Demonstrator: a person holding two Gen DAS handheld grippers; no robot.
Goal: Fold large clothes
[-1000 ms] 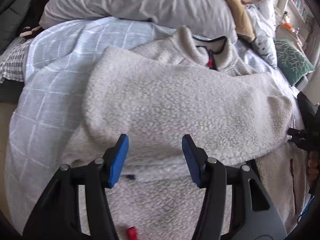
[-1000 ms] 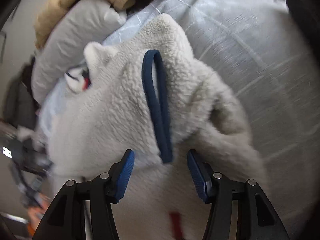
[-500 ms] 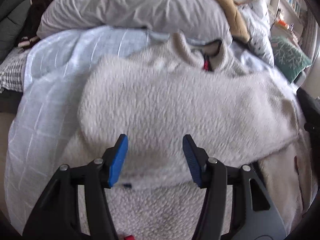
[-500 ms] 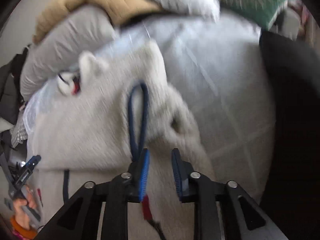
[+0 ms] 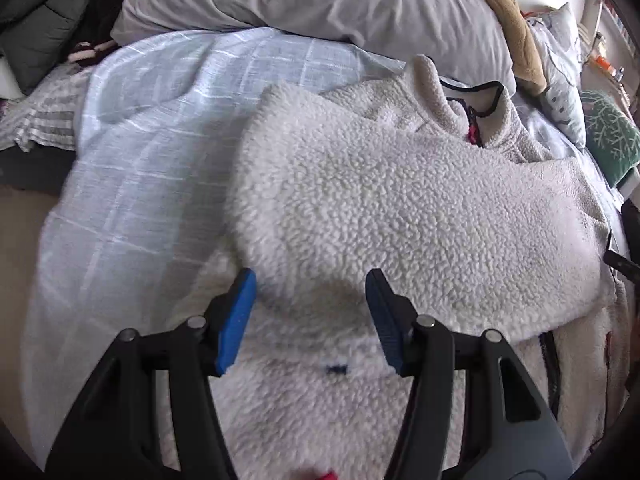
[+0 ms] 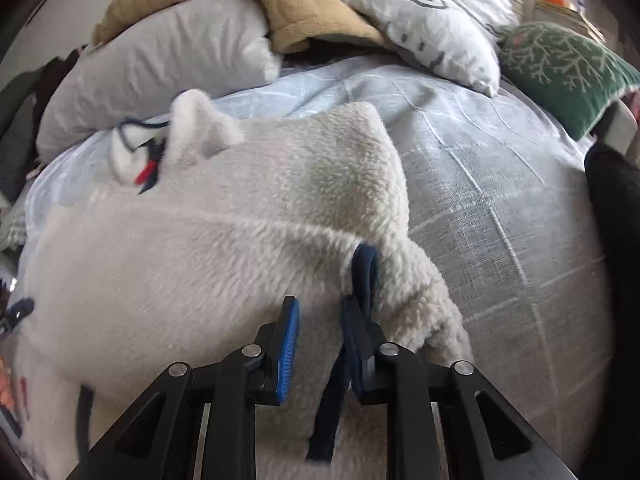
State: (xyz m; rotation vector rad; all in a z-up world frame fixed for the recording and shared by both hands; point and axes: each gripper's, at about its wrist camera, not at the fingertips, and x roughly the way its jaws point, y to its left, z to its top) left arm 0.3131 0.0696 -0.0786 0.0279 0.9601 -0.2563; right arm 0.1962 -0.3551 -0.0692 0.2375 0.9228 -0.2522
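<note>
A cream fleece jacket [image 5: 400,208] lies spread on a pale blue checked bedspread [image 5: 152,152], with its collar [image 5: 472,96] toward 12 o'clock, near the grey pillow [image 5: 320,0]. One sleeve is folded across the body of the garment, running from 9 o'clock to 3 o'clock in the left wrist view.

The left gripper [image 5: 310,316] hangs over the lower edge of the folded sleeve, jaws spread wide, grasping nothing; fleece shows in the gap between the blue pads [image 5: 236,320].

The right gripper [image 6: 320,344] sits at the sleeve end, at 6 o'clock of the right wrist view. Its jaws are narrowed, with a gap left between them. The navy cuff binding [image 6: 364,276] lies against the right-hand pad and trails down past it. Whether the pads actually pinch the binding cannot be determined.

A tan blanket [image 6: 280,0], a grey patterned cushion [image 6: 432,20] and a green cushion [image 6: 560,68] lie from 12 to 2 o'clock beyond the jacket.
</note>
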